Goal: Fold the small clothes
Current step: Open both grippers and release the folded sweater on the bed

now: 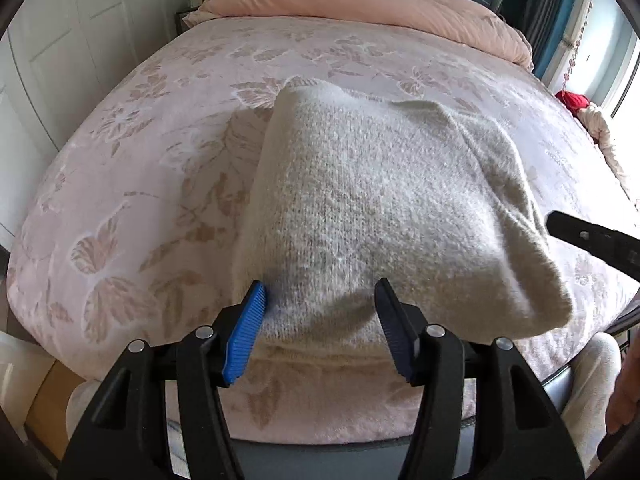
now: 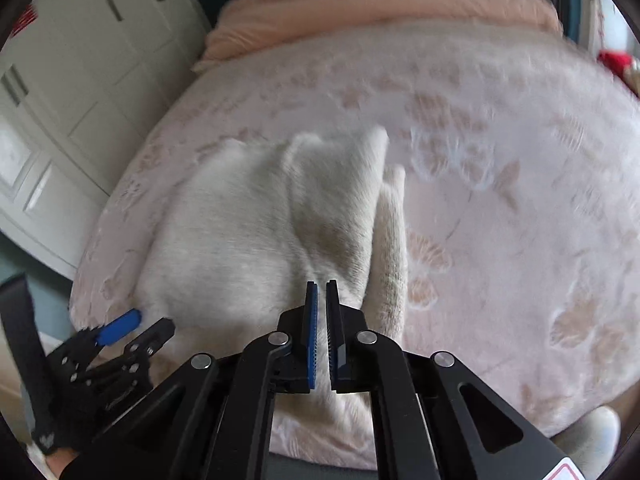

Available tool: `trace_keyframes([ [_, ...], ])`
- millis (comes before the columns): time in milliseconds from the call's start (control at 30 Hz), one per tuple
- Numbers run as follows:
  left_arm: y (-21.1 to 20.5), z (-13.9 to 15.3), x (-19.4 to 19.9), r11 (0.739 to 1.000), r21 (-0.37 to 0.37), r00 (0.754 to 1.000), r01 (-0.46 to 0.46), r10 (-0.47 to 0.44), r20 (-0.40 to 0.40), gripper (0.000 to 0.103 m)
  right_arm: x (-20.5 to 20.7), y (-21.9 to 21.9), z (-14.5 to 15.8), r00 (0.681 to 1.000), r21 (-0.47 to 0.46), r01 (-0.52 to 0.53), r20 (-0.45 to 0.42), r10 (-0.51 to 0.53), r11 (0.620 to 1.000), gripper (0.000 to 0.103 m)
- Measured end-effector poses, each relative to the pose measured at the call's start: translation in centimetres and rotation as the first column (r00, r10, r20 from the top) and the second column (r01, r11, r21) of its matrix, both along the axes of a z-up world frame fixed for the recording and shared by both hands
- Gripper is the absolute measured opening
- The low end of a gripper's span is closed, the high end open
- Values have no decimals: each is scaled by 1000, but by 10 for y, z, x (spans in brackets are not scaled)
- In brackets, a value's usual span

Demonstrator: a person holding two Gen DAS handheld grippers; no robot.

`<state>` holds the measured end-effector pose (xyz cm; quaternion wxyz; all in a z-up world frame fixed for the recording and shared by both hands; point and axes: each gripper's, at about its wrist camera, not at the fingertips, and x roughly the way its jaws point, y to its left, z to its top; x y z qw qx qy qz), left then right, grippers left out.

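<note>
Sweater (image 1: 384, 200) lies folded on bedspread (image 1: 132, 168); left gripper (image 1: 320, 304) jaws spread, right gripper (image 2: 322, 300) jaws nearly closed, empty.

White panelled wardrobe doors (image 2: 80, 80) left of the bed (image 1: 160, 140); bright window (image 1: 616, 60) right.

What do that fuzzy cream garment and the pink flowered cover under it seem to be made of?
The folded cream knitted garment looks like soft wool or acrylic knit: visible stitch rows and a fuzzy, matte nap. The pink flowered bed cover looks like plush fleece or velvet, with a slight sheen and butterfly and leaf shapes embossed in the pile. The exact fibres cannot be told.
</note>
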<state>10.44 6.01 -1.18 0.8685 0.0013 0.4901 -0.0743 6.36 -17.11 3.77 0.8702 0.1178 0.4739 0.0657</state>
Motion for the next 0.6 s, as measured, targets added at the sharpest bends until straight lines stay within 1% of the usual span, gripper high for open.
trace_keyframes([
  [67,0,4,-3,1000,3,1000,-8,8,-8,55,-13,3,2,1000,-14,-3,4,3,1000,6],
  [167,-2,11,-11,1000,9,1000,-8,8,9,55,-30,7,-9,1000,-17,-12,-21,12,1000,6],
  [200,-4,13,-13,1000,16,1000,-4,4,15,55,-34,8,-19,999,-31,-18,-44,16,999,6],
  [267,-8,14,-19,999,41,1000,3,-4,25,55,-29,7,-47,994,-61,-27,-110,20,998,5],
  [300,-10,14,-20,999,51,1000,6,-7,24,55,-31,6,-53,993,-65,-22,-116,14,998,1],
  [333,-11,13,-23,998,57,1000,5,-6,17,55,-30,4,-58,993,-55,-16,-117,10,998,1],
  [400,-11,16,-28,999,53,1000,4,-5,18,55,-31,-2,-51,993,-4,14,-114,-14,1000,1],
  [433,-10,19,-32,998,56,1000,4,-5,26,55,-33,-4,-45,994,6,20,-104,-19,1000,2],
  [500,-10,24,-38,998,68,999,4,-7,41,55,-40,-5,-26,997,0,25,-67,-25,1000,3],
  [600,-9,30,-46,997,76,999,-9,6,49,55,-56,-10,-4,998,-8,59,-17,-59,998,8],
])
